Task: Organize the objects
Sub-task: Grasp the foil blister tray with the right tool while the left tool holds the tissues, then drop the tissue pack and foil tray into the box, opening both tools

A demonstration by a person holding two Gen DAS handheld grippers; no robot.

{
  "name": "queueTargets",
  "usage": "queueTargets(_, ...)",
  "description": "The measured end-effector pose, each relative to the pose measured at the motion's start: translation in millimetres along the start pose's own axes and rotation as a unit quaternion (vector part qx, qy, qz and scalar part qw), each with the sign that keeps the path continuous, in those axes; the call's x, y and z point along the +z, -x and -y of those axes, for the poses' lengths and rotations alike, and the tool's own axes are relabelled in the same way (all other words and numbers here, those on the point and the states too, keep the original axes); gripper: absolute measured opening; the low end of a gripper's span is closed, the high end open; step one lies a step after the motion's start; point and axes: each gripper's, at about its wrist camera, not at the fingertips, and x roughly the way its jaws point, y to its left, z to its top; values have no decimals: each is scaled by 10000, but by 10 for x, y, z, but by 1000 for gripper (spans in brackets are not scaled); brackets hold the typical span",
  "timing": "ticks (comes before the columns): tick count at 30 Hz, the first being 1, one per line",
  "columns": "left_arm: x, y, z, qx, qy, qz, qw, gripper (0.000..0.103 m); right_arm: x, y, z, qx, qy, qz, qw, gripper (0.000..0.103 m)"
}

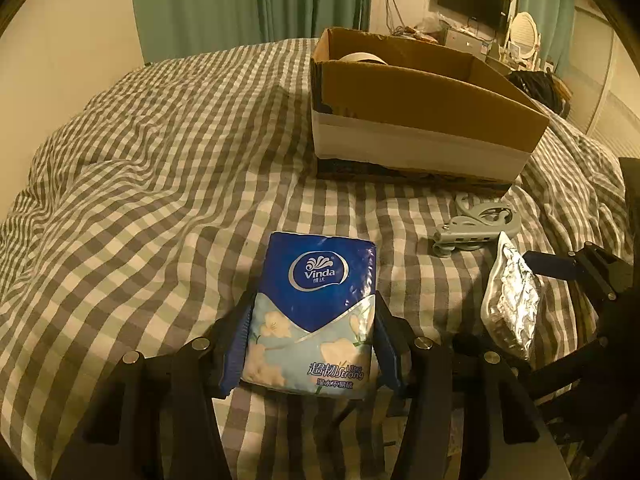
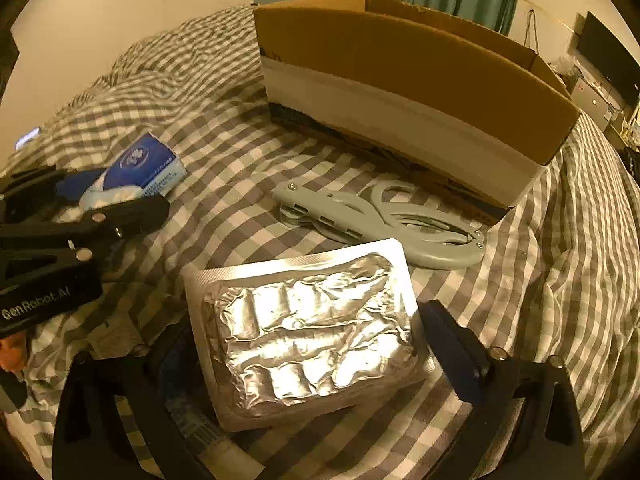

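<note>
A blue Vinda tissue pack [image 1: 316, 280] sits between the fingers of my left gripper [image 1: 312, 344], which is shut on its two sides just above the checked bedspread [image 1: 160, 160]. The right wrist view shows that pack [image 2: 140, 160] at the left, in the left gripper [image 2: 120, 194]. My right gripper [image 2: 308, 360] is shut on a silver foil blister pack [image 2: 304, 332]; its left finger is hidden behind the pack. In the left wrist view the foil pack [image 1: 514, 300] stands on edge at the right. An open cardboard box [image 1: 420, 112] [image 2: 400, 80] stands further back.
A grey plastic scissor-like tool [image 2: 380, 220] [image 1: 476, 224] lies on the bedspread between the foil pack and the box. A roll of tape [image 1: 364, 58] shows inside the box. Green curtains [image 1: 240, 0] hang behind the bed, with a cluttered desk [image 1: 472, 40] at the right.
</note>
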Motion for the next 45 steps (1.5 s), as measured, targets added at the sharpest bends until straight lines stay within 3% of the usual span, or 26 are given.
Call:
queueTargets(6,13,120,49,-43,35,47,10000,56,-50,243,31,-29,-56,216,9997,98)
queueTargets(16,173,451,191,-169,-2,301,9994,56,161,976,142,-273,-170,961,9949,98)
queueTargets(21,539,739,264,-282,-69,664,9974,56,453,1485,316,-542,-175,1454,9877,98)
queueTargets(26,1048,989,297,-128,-109,1165,9931,56,840,1912,465,-904,-60,1926,9771,98)
queueTargets(30,1447,1084,290,-99,9,1393,9902,56,1143,2139,618,-870,-206,2186,9717,98)
queueTargets(37,1868,923,399,-39,-93,1404,9900,56,1508,2127,750,-868,-247,2322,9685,98)
queueTargets(45,2039,412,581,-56,-295,1222,9920,56,1695,1518,1038,-655,-393,1997,9769,98)
